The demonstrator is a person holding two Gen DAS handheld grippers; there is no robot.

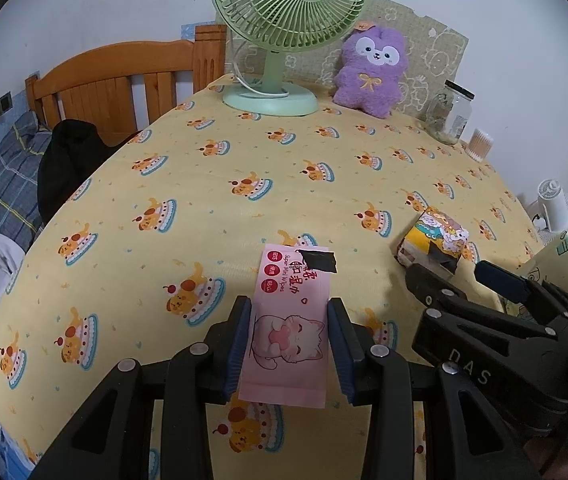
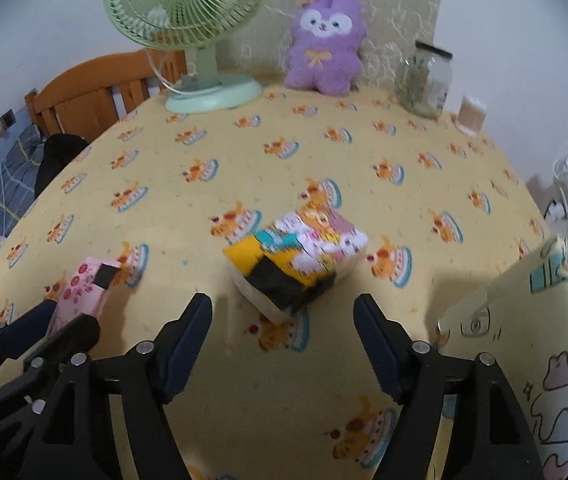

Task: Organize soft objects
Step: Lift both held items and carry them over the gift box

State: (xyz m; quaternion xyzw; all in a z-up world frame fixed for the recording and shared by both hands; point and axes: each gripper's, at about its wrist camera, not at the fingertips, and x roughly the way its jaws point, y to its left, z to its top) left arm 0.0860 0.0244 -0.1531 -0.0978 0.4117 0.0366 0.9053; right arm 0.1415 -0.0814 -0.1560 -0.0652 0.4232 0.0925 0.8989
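The left gripper [image 1: 289, 344] is clamping the pink wipes pack [image 1: 289, 320] near the table's front edge, readying it for sorting, while the right gripper [image 2: 283, 346] is hanging released before the tissue pack [image 2: 296, 256]

The middle of the tablecloth [image 2: 244, 152] lies bare, a broad free stretch. Along the far edge stand a green fan [image 2: 188, 20], a purple plush [image 2: 324, 44], a glass jar [image 2: 428, 80] and a swab box [image 2: 471, 114]. A pale bag [image 2: 524, 340] blocks the near right.
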